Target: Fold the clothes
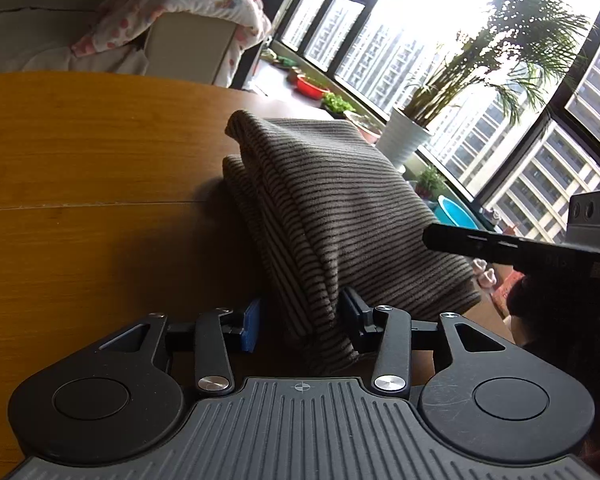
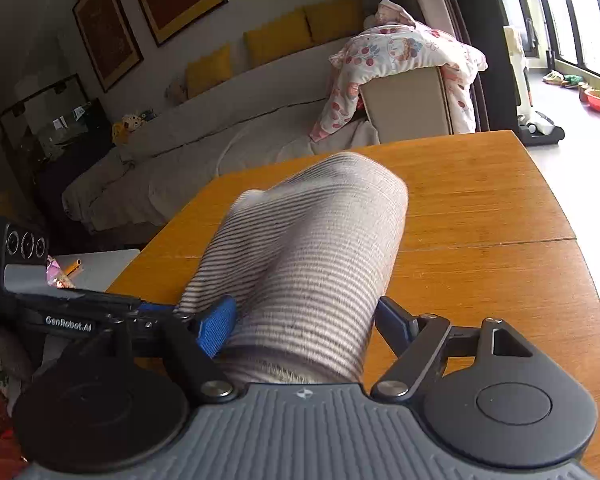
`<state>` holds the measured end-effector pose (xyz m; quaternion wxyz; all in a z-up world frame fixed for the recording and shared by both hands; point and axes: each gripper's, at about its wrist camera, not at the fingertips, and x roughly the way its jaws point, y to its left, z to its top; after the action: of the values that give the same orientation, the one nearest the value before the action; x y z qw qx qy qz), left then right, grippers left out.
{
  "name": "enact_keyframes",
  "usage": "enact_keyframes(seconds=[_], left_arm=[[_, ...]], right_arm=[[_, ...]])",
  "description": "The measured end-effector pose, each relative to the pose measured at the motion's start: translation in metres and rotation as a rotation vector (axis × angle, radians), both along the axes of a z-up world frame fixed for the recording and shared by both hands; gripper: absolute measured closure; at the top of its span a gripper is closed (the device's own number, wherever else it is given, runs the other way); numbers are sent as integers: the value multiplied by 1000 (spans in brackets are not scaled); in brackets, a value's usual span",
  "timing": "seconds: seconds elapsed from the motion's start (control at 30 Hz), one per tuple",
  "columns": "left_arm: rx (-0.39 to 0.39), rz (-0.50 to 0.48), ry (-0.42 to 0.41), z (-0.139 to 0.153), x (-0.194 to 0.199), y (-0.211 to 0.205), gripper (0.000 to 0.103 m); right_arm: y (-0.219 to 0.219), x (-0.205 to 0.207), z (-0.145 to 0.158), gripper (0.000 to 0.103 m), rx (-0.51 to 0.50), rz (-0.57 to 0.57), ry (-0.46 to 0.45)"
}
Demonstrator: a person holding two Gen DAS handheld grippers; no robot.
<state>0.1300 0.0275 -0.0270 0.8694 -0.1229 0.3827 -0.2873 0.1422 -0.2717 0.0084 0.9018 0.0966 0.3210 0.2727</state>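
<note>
Here striped garment [image 1: 332, 216] lies between both tools' jaws.

My left gripper [image 1: 302, 322] sits low over the wooden table [image 1: 80, 152], its jaws standing apart with a bunched fold of the striped garment [image 1: 332, 208] hanging down between them. The blue pad [image 1: 251, 326] on one side is clear of the cloth; the dark pad [image 1: 354, 312] on the other side seems to touch it. The garment is folded over itself in layers and lies toward the table's right edge, running away from me to the far edge. The right gripper [image 1: 440, 236] reaches in from the right, its black finger just above the cloth's right side. Beyond the table edge stand a white potted palm [image 1: 406, 140] and a blue basin [image 1: 458, 212] by the windows.
</note>
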Motion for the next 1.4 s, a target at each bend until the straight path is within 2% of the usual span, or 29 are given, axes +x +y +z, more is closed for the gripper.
enact_keyframes(seconds=[0.23, 0.3, 0.33, 0.37, 0.43, 0.47, 0.57, 0.6, 0.7, 0.77, 0.97, 1.03, 1.1, 1.13, 1.17, 1.23, 1.4], left_arm=[[-4, -7, -3, -3, 2, 0, 53], [6, -3, -4, -3, 0, 1, 52], [11, -3, -3, -4, -1, 1, 52], [16, -3, -3, -5, -2, 1, 50], [12, -4, -2, -5, -1, 2, 48], [10, -4, -1, -6, -1, 2, 47], [5, 0, -11, -2, -1, -1, 47], [15, 1, -17, -1, -1, -2, 47], [47, 4, -30, 2, -4, -6, 45], [45, 10, -24, 4, -4, -5, 44], [50, 26, -71, 24, -2, -8, 46], [48, 32, -85, 30, 2, -10, 48], [60, 39, -98, 34, 7, -13, 49], [75, 44, -102, 35, 10, -14, 50], [93, 49, -106, 35, 13, -15, 53], [107, 54, -113, 37, 14, -16, 51], [136, 65, -130, 42, 14, -17, 47]], right_arm=[[8, 53, 5, 13, 21, -2, 20], [11, 68, 6, 20, 27, -2, 25], [12, 76, 7, 34, 30, -3, 28], [13, 84, 8, 39, 33, -3, 31], [13, 75, 17, 41, 63, 21, -24], [13, 74, 19, 41, 44, 11, -19], [18, 77, 4, 41, -170, -87, 4], [17, 75, 0, 38, -188, -95, 0], [5, 64, 3, 34, -116, -109, 18], [-2, 51, 4, 27, -108, -99, 19], [-17, 13, -6, 17, -94, -73, 35], [-21, 2, -14, 17, -76, -75, 46], [-21, -7, -19, 21, -43, -75, 50], [-19, -12, -16, 38, -32, -57, 24], [-16, -17, -12, 39, -38, -50, -4], [-9, -26, -4, 40, -59, -17, -57], [5, -33, -7, 40, -166, 18, -97]])
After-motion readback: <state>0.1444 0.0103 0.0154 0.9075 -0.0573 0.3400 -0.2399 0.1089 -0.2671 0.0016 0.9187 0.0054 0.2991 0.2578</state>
